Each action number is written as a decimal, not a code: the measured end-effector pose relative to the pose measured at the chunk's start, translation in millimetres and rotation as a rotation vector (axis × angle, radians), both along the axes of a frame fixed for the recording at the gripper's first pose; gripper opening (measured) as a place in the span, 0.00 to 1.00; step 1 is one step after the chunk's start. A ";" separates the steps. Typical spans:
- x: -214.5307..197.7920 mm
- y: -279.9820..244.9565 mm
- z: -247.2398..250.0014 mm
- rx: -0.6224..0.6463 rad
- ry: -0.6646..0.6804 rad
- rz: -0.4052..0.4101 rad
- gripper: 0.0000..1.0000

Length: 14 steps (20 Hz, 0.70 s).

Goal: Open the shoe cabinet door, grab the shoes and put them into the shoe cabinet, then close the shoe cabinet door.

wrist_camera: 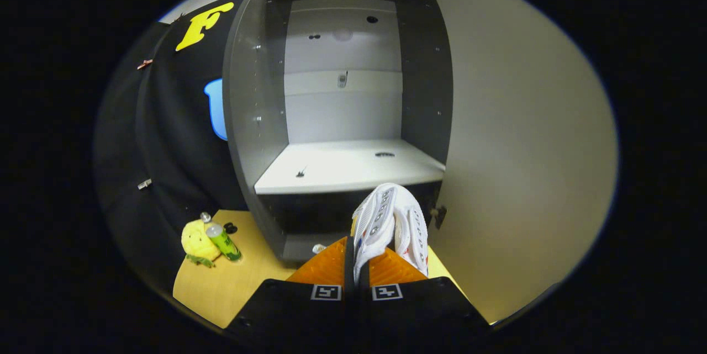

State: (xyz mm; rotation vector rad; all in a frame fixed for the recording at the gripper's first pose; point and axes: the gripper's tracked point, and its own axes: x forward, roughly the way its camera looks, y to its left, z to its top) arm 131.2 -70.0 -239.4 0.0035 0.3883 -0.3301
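The grey shoe cabinet point(342, 122) stands open at centre frame; your gripper point(362, 265) jaws pinch the white shoes point(389, 221) below its shelf point(348, 169). They look light and soft, so grip firmly.

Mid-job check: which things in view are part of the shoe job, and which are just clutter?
Job:
- white shoes, clamped in the gripper
- shoe cabinet, door open
- shelf

Lying about:
- yellow plush toy
- green bottle
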 end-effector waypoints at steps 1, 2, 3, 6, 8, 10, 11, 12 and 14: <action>12.5 -3.6 9.0 -0.006 -0.013 0.002 0.05; 26.5 -8.7 16.1 -0.011 -0.023 0.006 0.05; 42.3 -14.5 23.0 -0.015 -0.031 0.010 0.05; 92.6 -30.1 35.8 -0.038 -0.048 0.030 0.05; 133.7 -38.3 37.9 -0.066 -0.059 0.054 0.05; 175.8 -45.0 33.7 -0.075 -0.062 0.082 0.05; 197.3 -48.6 31.6 -0.074 -0.062 0.092 0.05; 212.2 -52.8 25.7 -0.073 -0.052 0.098 0.05; 238.7 -61.5 11.5 -0.069 -0.033 0.107 0.05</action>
